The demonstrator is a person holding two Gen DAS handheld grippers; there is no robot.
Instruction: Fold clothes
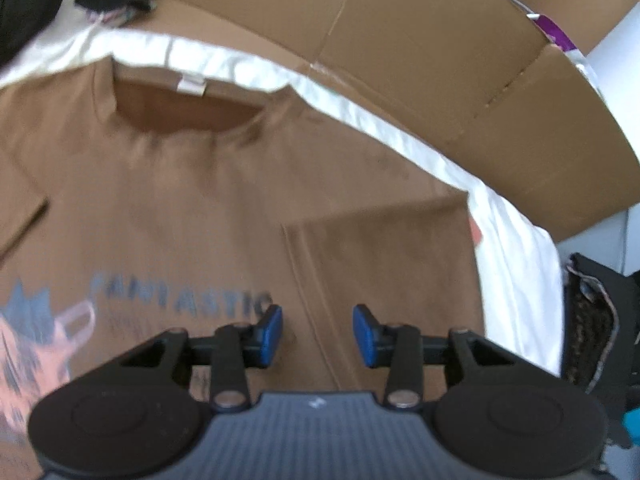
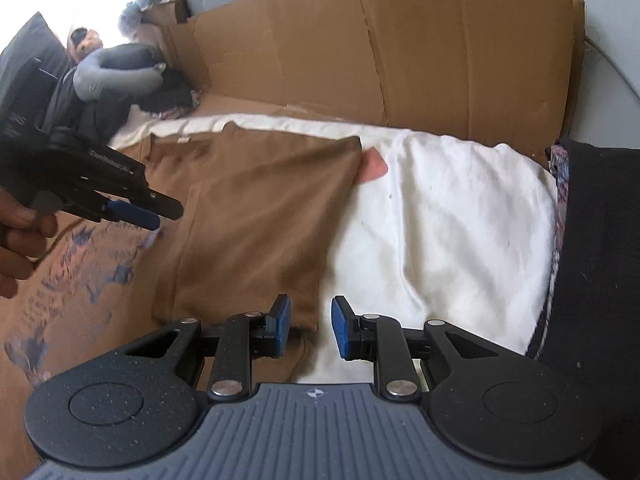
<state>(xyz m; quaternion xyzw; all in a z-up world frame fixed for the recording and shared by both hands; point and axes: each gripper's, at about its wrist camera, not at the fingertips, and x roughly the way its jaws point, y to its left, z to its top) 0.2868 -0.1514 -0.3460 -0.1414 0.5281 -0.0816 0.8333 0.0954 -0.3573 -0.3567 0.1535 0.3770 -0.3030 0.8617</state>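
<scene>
print: brown cotton t-shirt (image 1: 200,200), blue "FANTASTIC", partly blurred
shirt: flat on white cloth sheet (image 2: 460,220), right side folded inward
left gripper (image 1: 317,332): blue pads apart, nothing between
right gripper (image 2: 310,328): apart, empty, above the shirt edge
backdrop: creased brown cardboard panel (image 2: 440,48)

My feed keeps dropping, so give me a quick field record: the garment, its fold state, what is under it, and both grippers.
garment: brown T-shirt, print side up, collar at the far end
fold state: one side panel already folded in over the body; the other sleeve still spread out
underlay: white cloth on flattened cardboard
left gripper: fingers apart, nothing between them, above the printed front
right gripper: fingers apart, nothing gripped, above the folded panel's edge
</scene>
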